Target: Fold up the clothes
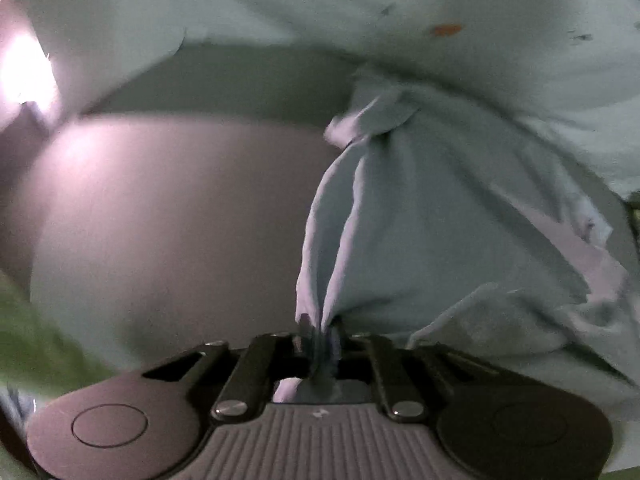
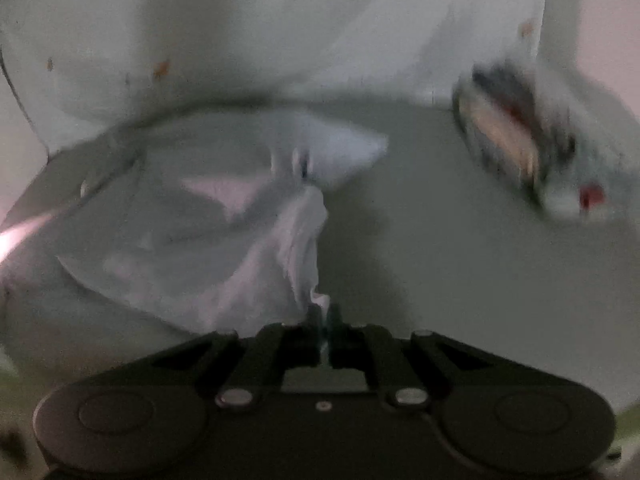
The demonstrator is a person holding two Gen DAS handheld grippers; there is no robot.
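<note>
A pale blue-green garment (image 1: 420, 220) with small orange and dark specks fills the left wrist view. It hangs stretched from my left gripper (image 1: 320, 326), which is shut on a pinched fold of it. In the right wrist view the same pale garment (image 2: 248, 240) rises in a wrinkled strip to my right gripper (image 2: 322, 318). That gripper is shut on the cloth's edge. A printed patch (image 2: 516, 140) in dark, tan and red shows blurred on the cloth at the right.
A pale, smooth table surface (image 1: 160, 220) lies below the lifted cloth in the left view. Something green (image 1: 36, 344) shows at the left edge there. A bright glare (image 1: 24, 68) sits at the upper left. Grey cloth-covered surface (image 2: 460, 260) spreads right of my right gripper.
</note>
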